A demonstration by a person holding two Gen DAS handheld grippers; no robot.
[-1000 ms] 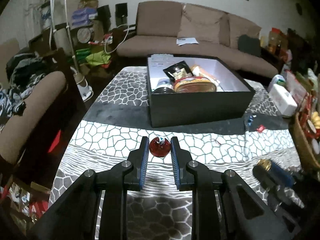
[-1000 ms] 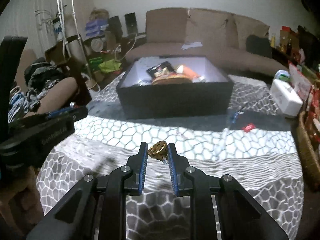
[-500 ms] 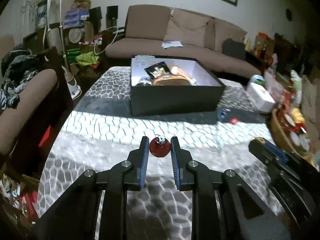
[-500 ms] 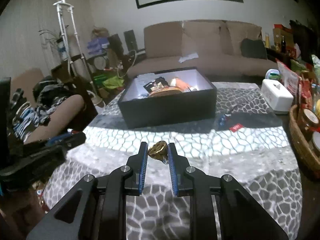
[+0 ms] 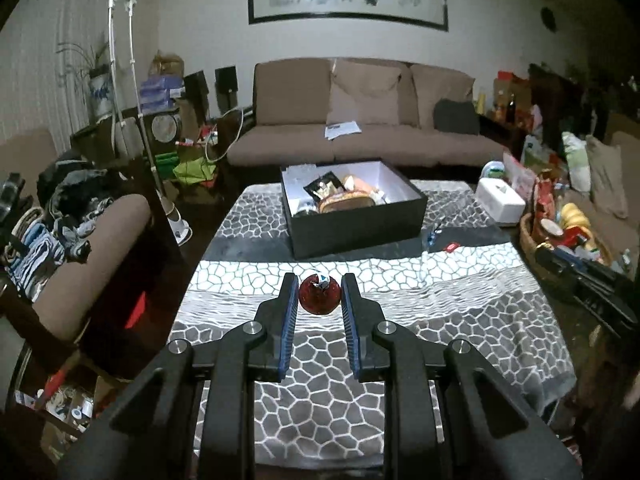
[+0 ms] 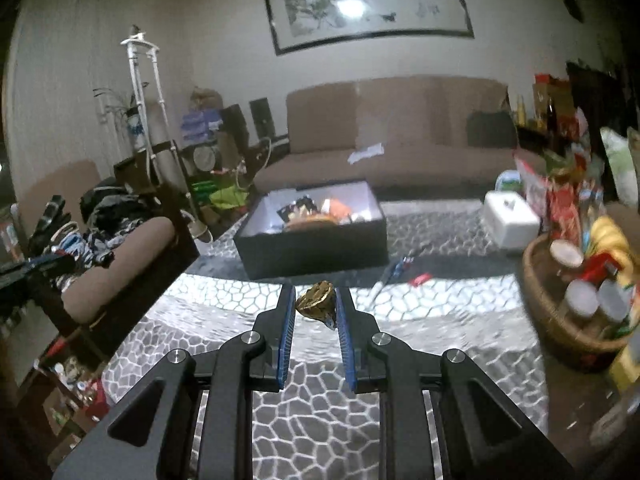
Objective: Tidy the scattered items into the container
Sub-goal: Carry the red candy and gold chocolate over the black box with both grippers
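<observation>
My left gripper [image 5: 319, 294] is shut on a round red foil-wrapped sweet [image 5: 319, 295], held above the patterned table cloth. My right gripper [image 6: 315, 304] is shut on a crumpled gold foil-wrapped sweet [image 6: 316, 301], also held above the cloth. The black box [image 5: 354, 226] with a white inside stands at the far middle of the table and holds several snack packets; it shows in the right wrist view [image 6: 316, 246] too. A blue wrapper [image 5: 433, 236] and a small red wrapper [image 5: 452, 246] lie on the cloth right of the box.
A white tissue box [image 5: 500, 200] and a wicker basket [image 5: 532, 240] of jars and fruit stand at the table's right edge. A brown armchair arm [image 5: 92, 256] is close on the left. A sofa [image 5: 360, 128] lies behind the table.
Both grippers have pulled back and risen with their sweets still held, so the box looks farther away and more of the room shows.
</observation>
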